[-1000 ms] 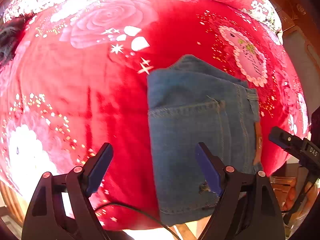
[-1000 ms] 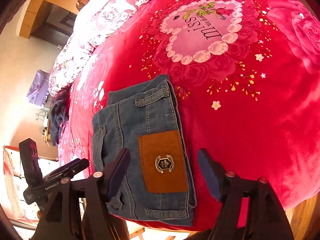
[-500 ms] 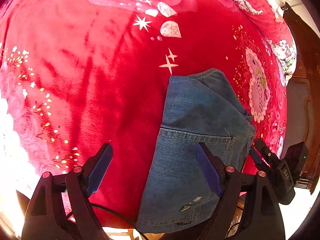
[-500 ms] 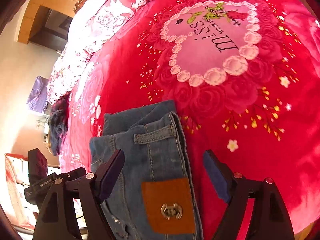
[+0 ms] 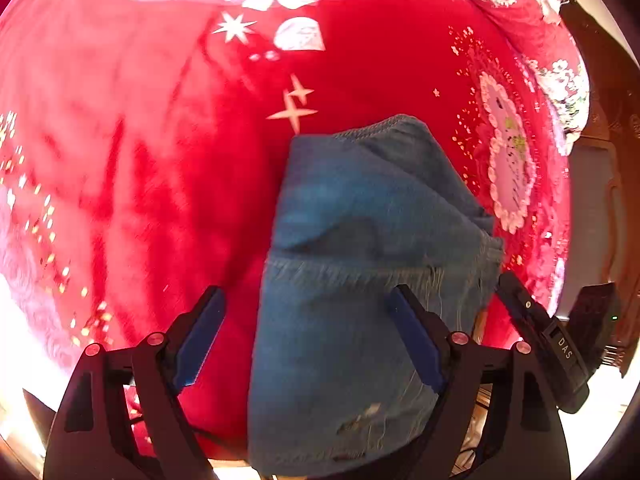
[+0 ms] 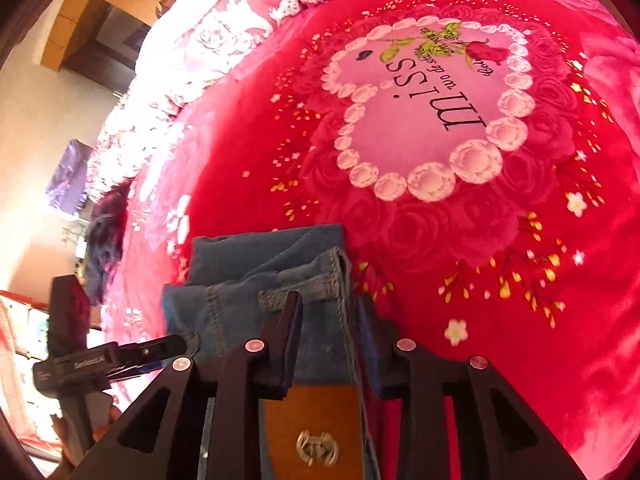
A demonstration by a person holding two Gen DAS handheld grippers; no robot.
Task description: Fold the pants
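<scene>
The folded pants (image 5: 360, 280) are lying at the near edge of the red blanket (image 5: 140, 160), a compact stack of blue denim with the waistband side toward the right wrist camera. The right gripper (image 6: 326, 320) is pinching the waistband, its jaws drawn narrow on the denim just above the brown leather patch (image 6: 316, 432). The left gripper (image 5: 308, 340) is hovering with its jaws spread wide over the stack's other side; its right finger is overlapping the denim, its left finger is sitting over bare blanket. A heart-shaped rose print (image 6: 432, 108) is showing farther in on the blanket.
</scene>
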